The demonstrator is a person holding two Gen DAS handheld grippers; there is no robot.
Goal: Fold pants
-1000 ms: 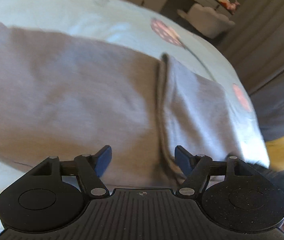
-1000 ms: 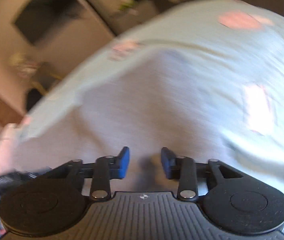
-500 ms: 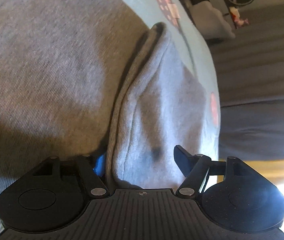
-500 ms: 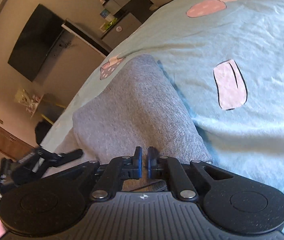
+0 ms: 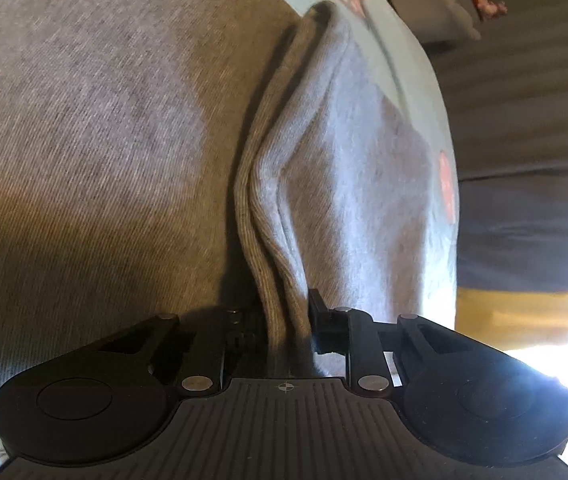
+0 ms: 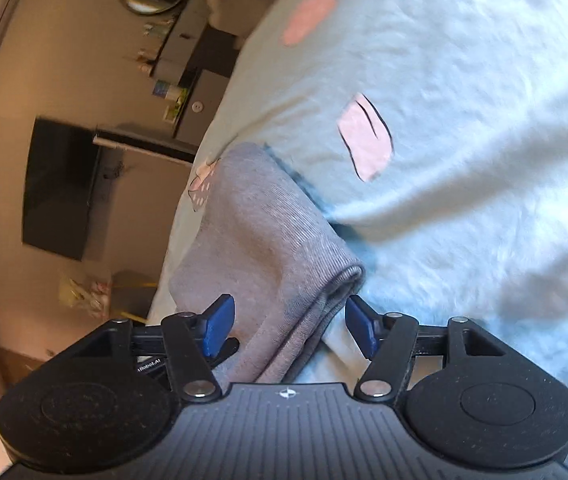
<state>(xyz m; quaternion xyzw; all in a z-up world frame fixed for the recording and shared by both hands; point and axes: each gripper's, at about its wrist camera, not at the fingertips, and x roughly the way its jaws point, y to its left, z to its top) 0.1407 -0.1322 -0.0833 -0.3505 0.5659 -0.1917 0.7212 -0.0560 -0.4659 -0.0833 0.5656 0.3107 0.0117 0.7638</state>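
Grey sweatpants [image 5: 103, 128] lie on a bed with a pale blue patterned sheet [image 6: 464, 80]; their full outline is cut off in both views. The visible folded length runs away from each camera. Left claw [image 5: 286, 322] is closing, its jaws pinching a ribbed fold ridge. Right claw [image 6: 290, 322] is opening, jaws apart, the folded edge lying between them untouched.

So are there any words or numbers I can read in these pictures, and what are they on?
"iRobot.AI", roughly, in tiny white letters on a black gripper part showing behind the right gripper; the first letters are unclear.
Small boxes on the cabinet: print too blurred to read.
Bedsheet: only pink pictures, no words.
Grey pants: no label showing.
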